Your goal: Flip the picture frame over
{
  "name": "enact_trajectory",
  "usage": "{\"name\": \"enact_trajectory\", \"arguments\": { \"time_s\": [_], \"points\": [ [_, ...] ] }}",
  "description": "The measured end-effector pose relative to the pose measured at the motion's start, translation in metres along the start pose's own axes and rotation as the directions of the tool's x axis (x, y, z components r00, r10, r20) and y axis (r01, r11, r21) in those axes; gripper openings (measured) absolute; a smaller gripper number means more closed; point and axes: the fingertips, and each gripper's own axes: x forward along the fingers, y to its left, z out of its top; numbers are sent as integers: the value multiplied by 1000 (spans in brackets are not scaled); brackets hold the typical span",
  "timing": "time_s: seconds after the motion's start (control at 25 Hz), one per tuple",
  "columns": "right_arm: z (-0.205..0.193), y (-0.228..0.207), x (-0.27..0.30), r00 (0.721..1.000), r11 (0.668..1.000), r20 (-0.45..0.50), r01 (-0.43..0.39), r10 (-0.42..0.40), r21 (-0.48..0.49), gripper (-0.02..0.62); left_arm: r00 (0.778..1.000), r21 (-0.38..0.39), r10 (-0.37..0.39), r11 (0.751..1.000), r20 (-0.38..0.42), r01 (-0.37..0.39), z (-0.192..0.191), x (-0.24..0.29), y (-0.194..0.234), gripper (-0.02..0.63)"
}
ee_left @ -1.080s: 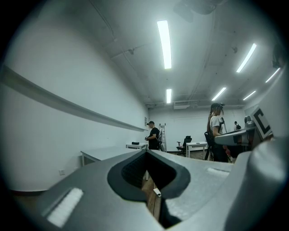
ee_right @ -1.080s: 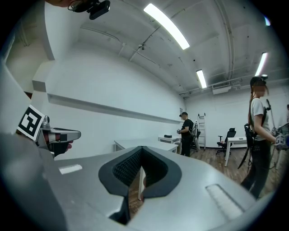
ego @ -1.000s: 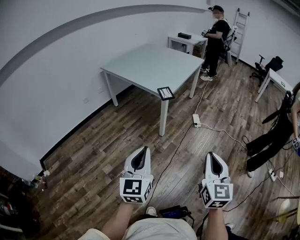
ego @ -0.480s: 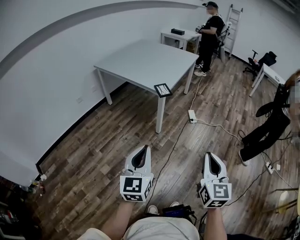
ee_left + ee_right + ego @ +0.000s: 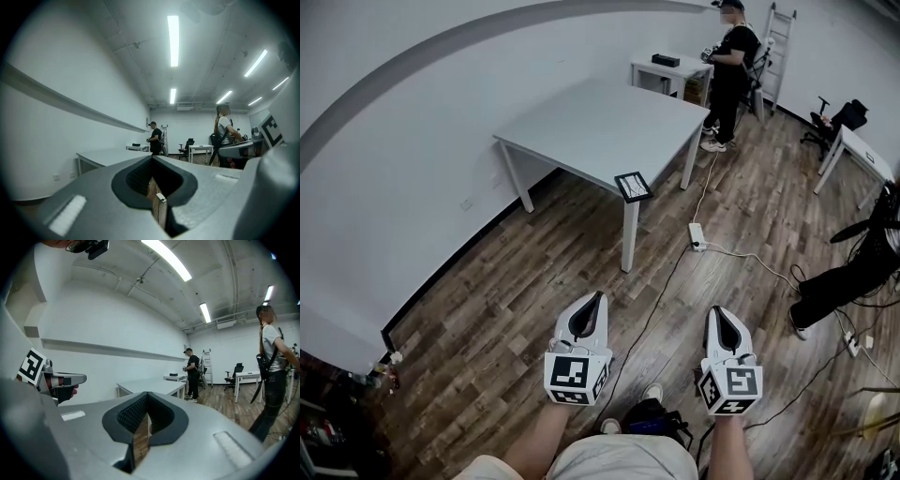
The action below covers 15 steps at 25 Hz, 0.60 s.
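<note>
The picture frame (image 5: 632,186) lies flat at the near corner of the grey bench (image 5: 600,117), one edge just at the bench's rim, directly above the near leg. It has a dark border round a pale middle; which face is up cannot be told from here.

Both grippers are held low over the wooden floor (image 5: 506,281), well apart from the bench, pointing level toward it. The left gripper (image 5: 596,300) has its fingers (image 5: 84,201) pressed together at the tips, with nothing between them – only the floor and a white power strip (image 5: 697,236) show through the hollow behind the tips. The right gripper (image 5: 718,312) matches it: its fingers (image 5: 89,427) meet at the tips and hold nothing. The two grippers sit side by side, each marker cube facing the head camera, with the person's forearms behind them.

A cable (image 5: 652,305) runs across the floor from the power strip toward the person's feet. Beyond the bench stands a smaller white table (image 5: 670,67) with a dark object on it; a person in black (image 5: 733,61) stands beside it, and a ladder (image 5: 778,47) leans on the far wall – an office chair (image 5: 842,120) stands further right
</note>
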Motion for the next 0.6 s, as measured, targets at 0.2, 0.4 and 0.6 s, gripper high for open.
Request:
{"name": "enact_trajectory", "arguments": {
  "time_s": [0.2,0.4,0.6],
  "points": [
    [9,-27,38,1000,1000,12,-19,19,18,25,1000,14,7,1000,-8,-7,6,46,-5,0],
    [12,-65,68,1000,1000,15,-19,18,21,25,1000,25,5,1000,-10,-5,12,91,-22,0],
    [8,-87,103,999,996,5,-43,44,-76,25,999,46,33,998,-13,-32,14,132,-34,0]
  ]
}}
